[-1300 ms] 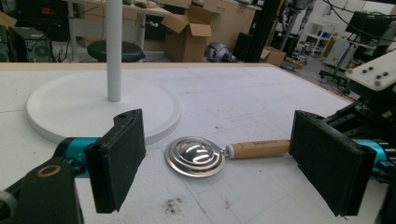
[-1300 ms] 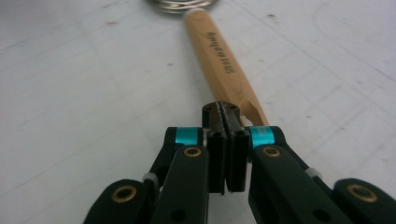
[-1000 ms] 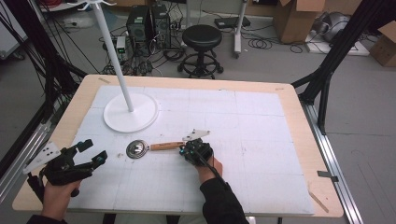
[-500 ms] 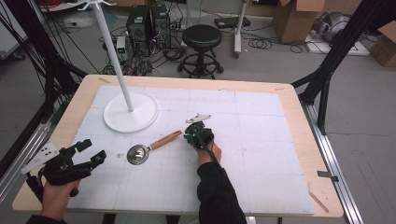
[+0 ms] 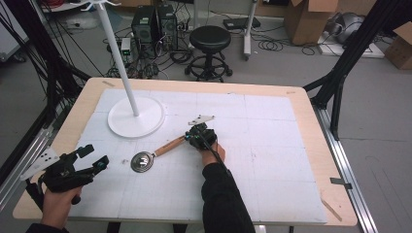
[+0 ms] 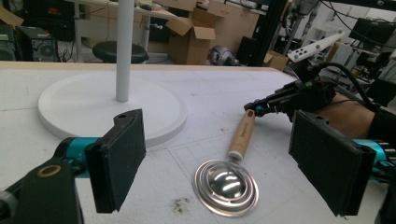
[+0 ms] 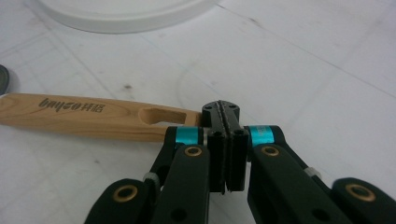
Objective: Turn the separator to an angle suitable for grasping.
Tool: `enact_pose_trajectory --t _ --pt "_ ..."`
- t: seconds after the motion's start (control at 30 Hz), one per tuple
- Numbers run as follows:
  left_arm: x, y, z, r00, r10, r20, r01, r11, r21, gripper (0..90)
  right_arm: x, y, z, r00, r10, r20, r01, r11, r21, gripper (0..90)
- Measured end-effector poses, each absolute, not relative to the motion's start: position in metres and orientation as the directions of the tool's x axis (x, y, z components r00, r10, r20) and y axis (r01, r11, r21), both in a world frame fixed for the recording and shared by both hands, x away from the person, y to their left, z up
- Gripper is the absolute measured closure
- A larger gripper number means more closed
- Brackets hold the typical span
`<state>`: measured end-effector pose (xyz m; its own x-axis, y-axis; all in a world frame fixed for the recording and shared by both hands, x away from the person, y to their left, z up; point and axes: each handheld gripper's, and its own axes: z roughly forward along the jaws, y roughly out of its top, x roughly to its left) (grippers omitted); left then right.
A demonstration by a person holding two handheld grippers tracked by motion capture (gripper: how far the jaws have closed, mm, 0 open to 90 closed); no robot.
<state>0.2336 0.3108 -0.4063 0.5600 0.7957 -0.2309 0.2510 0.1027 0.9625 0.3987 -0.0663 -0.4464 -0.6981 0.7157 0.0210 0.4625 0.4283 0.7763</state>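
Note:
A metal ladle with a round bowl [image 5: 142,162] and a wooden handle [image 5: 170,145] lies slantwise on the white mat. My right gripper [image 5: 190,138] is shut, its tips against the handle's far end. In the right gripper view the pads [image 7: 225,112] press together with nothing between them, and the handle [image 7: 84,116] with its slot lies just left of them. My left gripper [image 5: 92,155] rests open near the table's left front. In the left gripper view its pads [image 6: 224,161] stand wide apart, and the bowl [image 6: 226,186] lies on the mat beyond them, untouched.
A white stand with a round base [image 5: 136,116] and a thin pole [image 5: 119,58] occupies the far left of the mat. The wooden table edge [image 5: 311,126] frames the mat. A stool and boxes stand on the floor behind.
My right gripper has moved away from the person, and the handle's end went with it. The ladle has swung from lying level to slanting. The left gripper kept still.

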Motion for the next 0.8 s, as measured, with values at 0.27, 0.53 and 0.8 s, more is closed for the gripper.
enact_pose_trajectory --t 0.27,0.53,0.8 --pt "0.233 0.311 -0.406 0.56 0.796 -0.23 0.251 0.101 0.963 19.1 0.395 -0.039 -0.445 -0.778 0.627 0.041 0.42 0.47 0.776 89.9" --pt "0.233 0.312 -0.406 0.557 0.797 -0.233 0.25 0.107 0.962 19.1 0.387 -0.009 -0.446 -0.83 0.553 0.078 0.402 0.495 0.771 89.9" --pt "0.233 0.312 -0.406 0.558 0.796 -0.235 0.251 0.108 0.962 19.1 0.38 -0.012 -0.439 -0.817 0.559 0.139 0.43 0.431 0.793 89.7"
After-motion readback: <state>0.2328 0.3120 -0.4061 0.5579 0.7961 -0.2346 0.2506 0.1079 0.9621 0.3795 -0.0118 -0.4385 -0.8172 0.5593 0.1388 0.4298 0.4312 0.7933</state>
